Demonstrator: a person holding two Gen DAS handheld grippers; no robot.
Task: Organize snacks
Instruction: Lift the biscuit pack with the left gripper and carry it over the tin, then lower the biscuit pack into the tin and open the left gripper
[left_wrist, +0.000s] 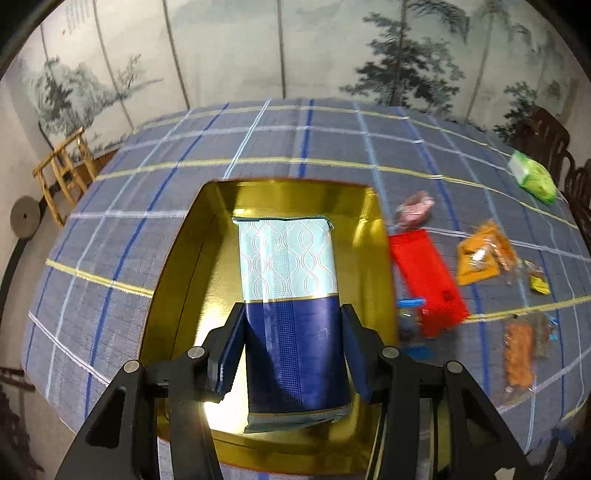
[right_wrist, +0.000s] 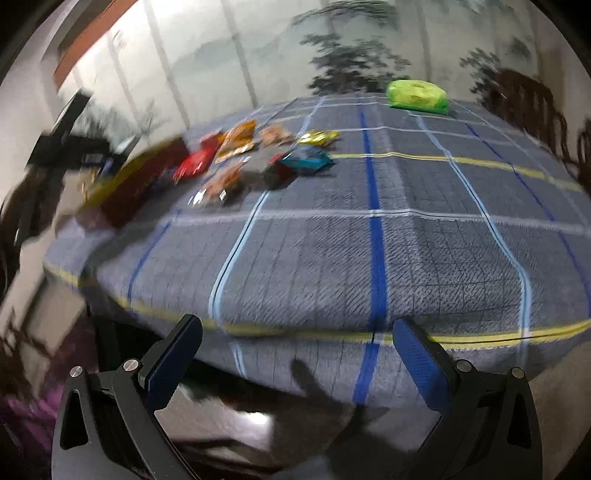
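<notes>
My left gripper (left_wrist: 293, 317) is shut on a tall snack packet (left_wrist: 290, 266), pale teal on top and navy below, holding it over the inside of a gold tin box (left_wrist: 173, 266). Right of the box lie a red packet (left_wrist: 424, 280), a pink snack (left_wrist: 415, 208), an orange packet (left_wrist: 482, 254) and an orange stick pack (left_wrist: 519, 354). My right gripper (right_wrist: 297, 345) stands open with nothing between its fingers, at the near edge of the table. In its blurred view the snack pile (right_wrist: 243, 155) and the box (right_wrist: 136, 184) sit far left.
A green pack (left_wrist: 532, 177) lies at the table's far right edge, also the green pack (right_wrist: 415, 94) at the back in the right wrist view. A blue checked cloth (right_wrist: 369, 251) covers the table. Dark wooden chairs (left_wrist: 546, 136) stand beyond it, and a wooden rack (left_wrist: 62, 173) stands left.
</notes>
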